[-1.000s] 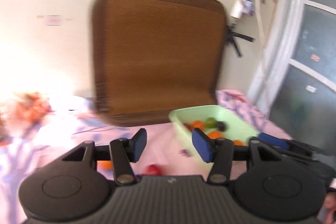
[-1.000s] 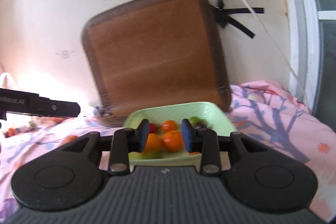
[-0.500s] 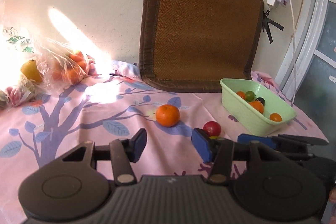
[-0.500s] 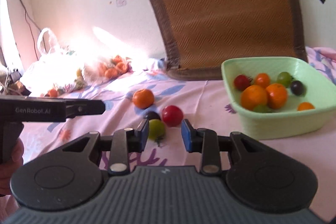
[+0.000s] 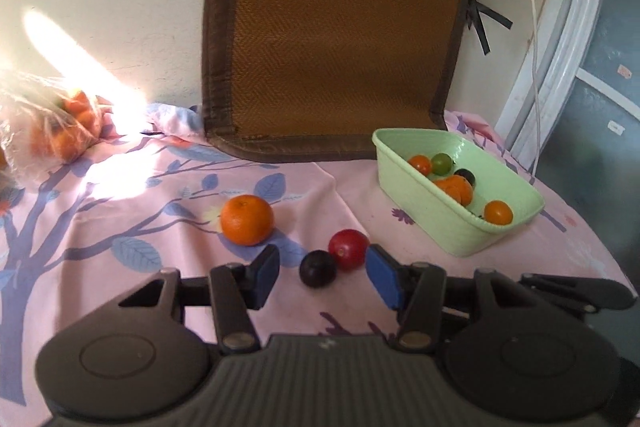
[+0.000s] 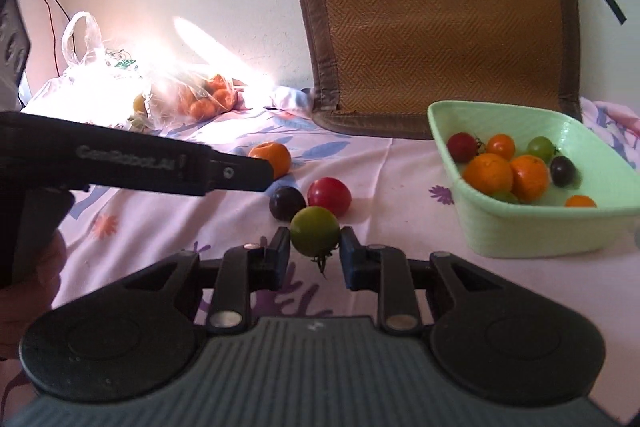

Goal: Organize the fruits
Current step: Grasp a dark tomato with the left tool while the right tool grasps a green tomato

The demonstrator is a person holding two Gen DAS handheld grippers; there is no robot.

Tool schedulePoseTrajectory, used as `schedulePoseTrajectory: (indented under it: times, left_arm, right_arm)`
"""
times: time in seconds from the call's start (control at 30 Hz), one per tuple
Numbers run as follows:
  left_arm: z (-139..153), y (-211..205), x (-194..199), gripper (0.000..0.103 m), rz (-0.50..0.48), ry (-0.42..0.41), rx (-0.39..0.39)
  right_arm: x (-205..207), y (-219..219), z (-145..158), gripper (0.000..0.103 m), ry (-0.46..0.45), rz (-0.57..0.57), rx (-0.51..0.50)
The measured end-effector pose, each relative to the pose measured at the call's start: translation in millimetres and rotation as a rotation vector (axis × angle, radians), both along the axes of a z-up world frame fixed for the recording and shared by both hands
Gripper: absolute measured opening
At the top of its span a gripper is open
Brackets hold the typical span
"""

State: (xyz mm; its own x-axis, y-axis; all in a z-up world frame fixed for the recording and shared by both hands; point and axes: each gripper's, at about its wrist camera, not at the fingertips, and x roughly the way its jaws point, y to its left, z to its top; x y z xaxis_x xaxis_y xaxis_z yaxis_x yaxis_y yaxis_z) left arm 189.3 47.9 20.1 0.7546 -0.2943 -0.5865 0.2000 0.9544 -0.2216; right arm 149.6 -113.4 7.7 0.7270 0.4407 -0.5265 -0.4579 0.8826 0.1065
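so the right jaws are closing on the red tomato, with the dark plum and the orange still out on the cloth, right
Not quite. The right gripper has just been closing on the green tomato, which sits between its jaws, not the red tomato. The right wrist view shows it. The dark plum and the orange are indeed still out on the cloth.

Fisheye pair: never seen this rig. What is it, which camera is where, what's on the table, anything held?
No robot: a person holds a two-finger gripper in each hand, with a camera on each looking along its fingers. The right wrist view shows the right gripper shut on a green tomato. The left wrist view shows the left gripper open, empty, near a dark plum and red tomato. An orange lies on the pink tablecloth. A green basket holds more fruit.
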Motion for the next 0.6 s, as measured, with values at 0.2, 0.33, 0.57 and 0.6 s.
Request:
schedulePoseTrajectory:
  times: [0.2,0.33,0.57,0.6]
  left_arm:
    - [-19.8,-19.9,11.2,0.043,0.004,0.028,0.071]
    - [-18.1,-16.7,7.0,0.025,0.024,0.029,0.079]
    - [-1.6,-25.0,-70.2,0.025,-0.049,0.000,0.067]
    - [-0.1,-27.9,-83.6,0.025,-0.066,-0.009,0.065]
  right_arm:
    - [-11.6,-22.2,-2.2,0.029,-0.003,-0.047,0.014]
    - [-11.3,-23.2,-6.4,0.029,0.013,-0.056,0.027]
    - [-48.7,-39.4,-2.5,0.029,-0.002,-0.067,0.067]
    - [-58.1,-43.5,-2.7,0.029,-0.008,-0.073,0.064]
